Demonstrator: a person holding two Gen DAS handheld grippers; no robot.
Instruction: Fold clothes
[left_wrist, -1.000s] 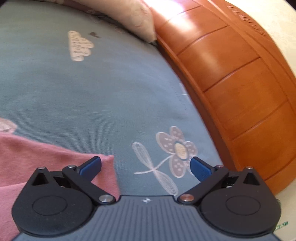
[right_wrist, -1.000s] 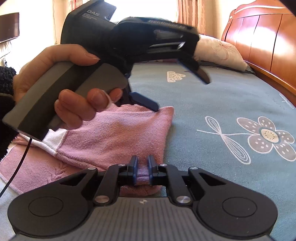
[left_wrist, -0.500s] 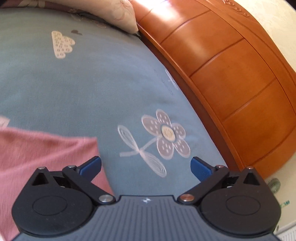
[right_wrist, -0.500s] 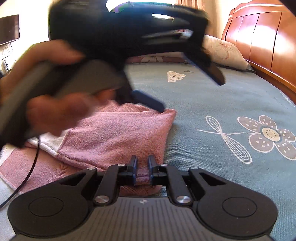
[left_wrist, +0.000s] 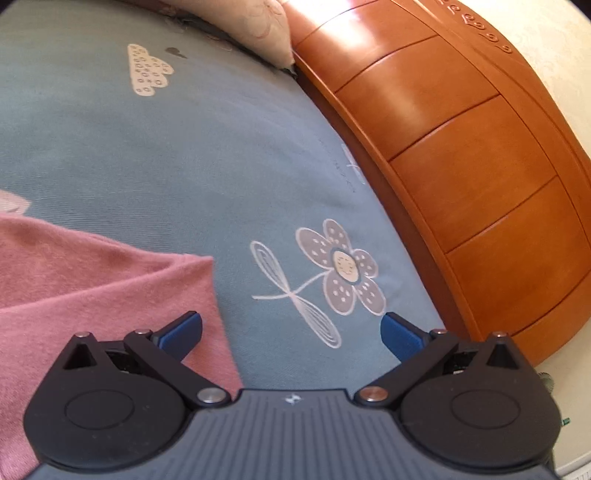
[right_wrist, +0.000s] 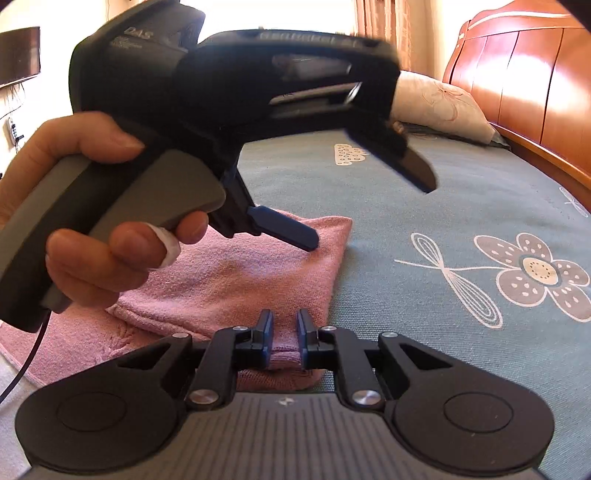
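Pinching fuzzy pink knit garment (right_wrist: 236, 280) – right hand-held gripper (right_wrist: 284, 341) | left hand-held gripper (left_wrist: 291, 332) – spread wide, empty

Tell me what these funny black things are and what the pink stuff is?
No robot here: a person holds a grabbing tool in each hand, and each tool has a tiny camera looking along its two fingers. In the left camera's picture, the left claw is wide open above the grey-blue bedspread, holding nothing. In the right camera's picture, the right claw pinches the near edge of the folded pink garment; its fingers have just loosened a little, cloth between them. There you also see the person's hand gripping the other tool. A pillow lies by the wooden headboard.
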